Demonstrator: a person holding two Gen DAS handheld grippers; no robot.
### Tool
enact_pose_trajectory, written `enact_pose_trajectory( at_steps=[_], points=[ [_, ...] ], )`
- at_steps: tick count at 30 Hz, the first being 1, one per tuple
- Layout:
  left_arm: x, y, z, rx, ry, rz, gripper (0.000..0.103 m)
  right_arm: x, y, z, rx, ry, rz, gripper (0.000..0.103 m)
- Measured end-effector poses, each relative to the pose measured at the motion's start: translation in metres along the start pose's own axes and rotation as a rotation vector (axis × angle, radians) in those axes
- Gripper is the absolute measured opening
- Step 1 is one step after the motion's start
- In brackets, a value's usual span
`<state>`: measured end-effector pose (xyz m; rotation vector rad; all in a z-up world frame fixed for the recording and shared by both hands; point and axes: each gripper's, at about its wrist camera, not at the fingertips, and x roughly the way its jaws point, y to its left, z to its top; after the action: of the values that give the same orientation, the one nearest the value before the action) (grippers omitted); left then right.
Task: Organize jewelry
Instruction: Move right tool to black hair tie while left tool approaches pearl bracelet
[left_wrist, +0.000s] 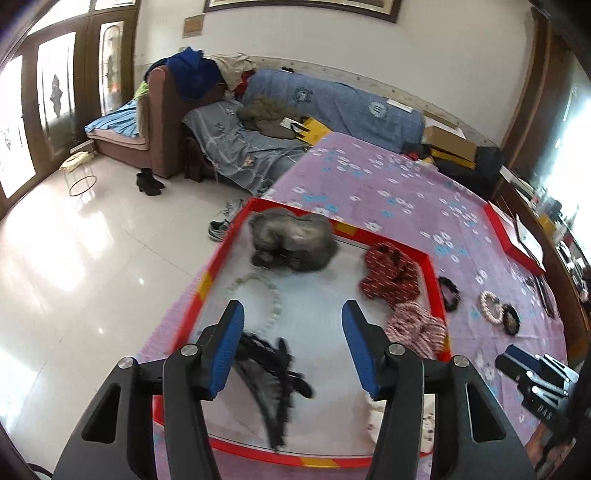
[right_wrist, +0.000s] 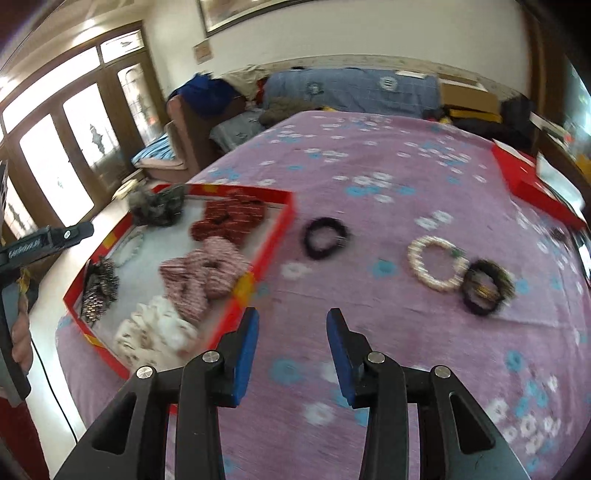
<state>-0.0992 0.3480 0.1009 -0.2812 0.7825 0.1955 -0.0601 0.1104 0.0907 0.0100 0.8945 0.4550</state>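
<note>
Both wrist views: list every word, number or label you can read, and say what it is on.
"0A8", uncertain: pale characters on the black body of the right gripper, seen in the left wrist view.
White lettering on the side of the left gripper, seen in the right wrist view: too blurred to read.
Small tan wall plaque: too small to read.
Round emblems on the blue sofa cover: too small to read.
</note>
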Motion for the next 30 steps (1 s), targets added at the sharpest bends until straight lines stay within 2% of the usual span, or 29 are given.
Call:
enact_pose_trajectory(
  at_steps=[11,18,26,30],
  points=[
    [0.010,-0.075,-0.012,0.113,0.049,-0.075,0.055,-0.040,-0.105,-0.024,0.191,-0.032,-0.120,0.042],
    [0.016,-0.127,-0.018,0.181,0.081,-0.140,0.055,-0.049,-0.155,-0.035,0.297,-0.034,-0.142,0.042],
    [0.039,-0.206,-0.023,0.280,0.120,-0.224,0.055,-0.036,-0.180,-0.030,0.352,-0.027,-0.129,0.042],
    [0.068,-0.241,-0.019,0.294,0.161,-0.264,0.055,-0.026,-0.182,-0.023,0.343,-0.034,-0.097,0.042]
  ],
)
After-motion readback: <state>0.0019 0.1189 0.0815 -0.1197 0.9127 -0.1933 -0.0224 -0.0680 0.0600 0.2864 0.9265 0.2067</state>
